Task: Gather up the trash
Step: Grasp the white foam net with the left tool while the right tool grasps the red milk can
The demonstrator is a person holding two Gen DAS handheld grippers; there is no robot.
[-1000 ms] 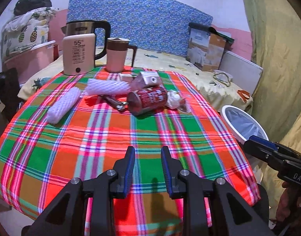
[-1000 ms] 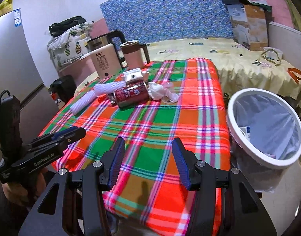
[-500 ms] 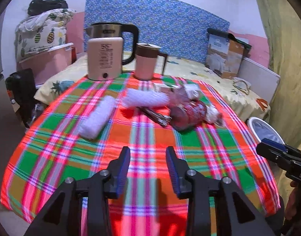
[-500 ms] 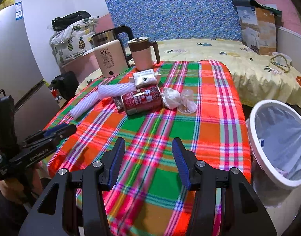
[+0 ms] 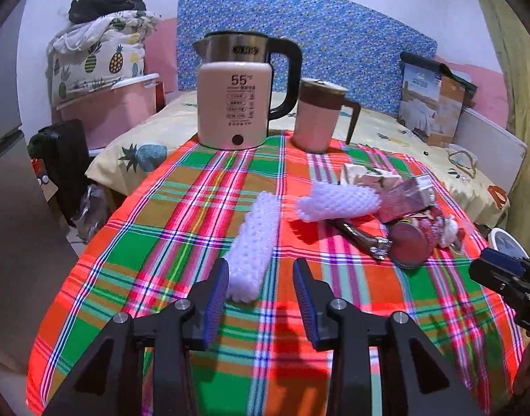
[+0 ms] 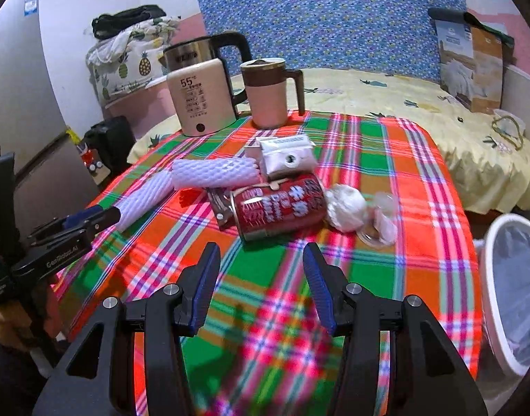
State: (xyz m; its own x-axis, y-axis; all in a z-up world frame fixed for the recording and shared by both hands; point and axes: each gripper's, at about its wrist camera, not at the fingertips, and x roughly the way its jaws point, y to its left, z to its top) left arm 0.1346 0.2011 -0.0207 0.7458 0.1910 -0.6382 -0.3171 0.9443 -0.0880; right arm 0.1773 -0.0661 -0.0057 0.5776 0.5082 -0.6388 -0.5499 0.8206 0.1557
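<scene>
We held the left gripper (image 5: 261, 279) parted and empty, lined up on the nearer foam net sleeve (image 5: 252, 246). Our right gripper (image 6: 261, 275), likewise spread and empty, faced the red can (image 6: 282, 208), with the bin (image 6: 488, 242) waiting beside the table.

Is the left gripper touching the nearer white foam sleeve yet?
Apart. The left wrist view shows the left gripper with jaws open and the foam sleeve lying beyond its tips on the cloth.
</scene>
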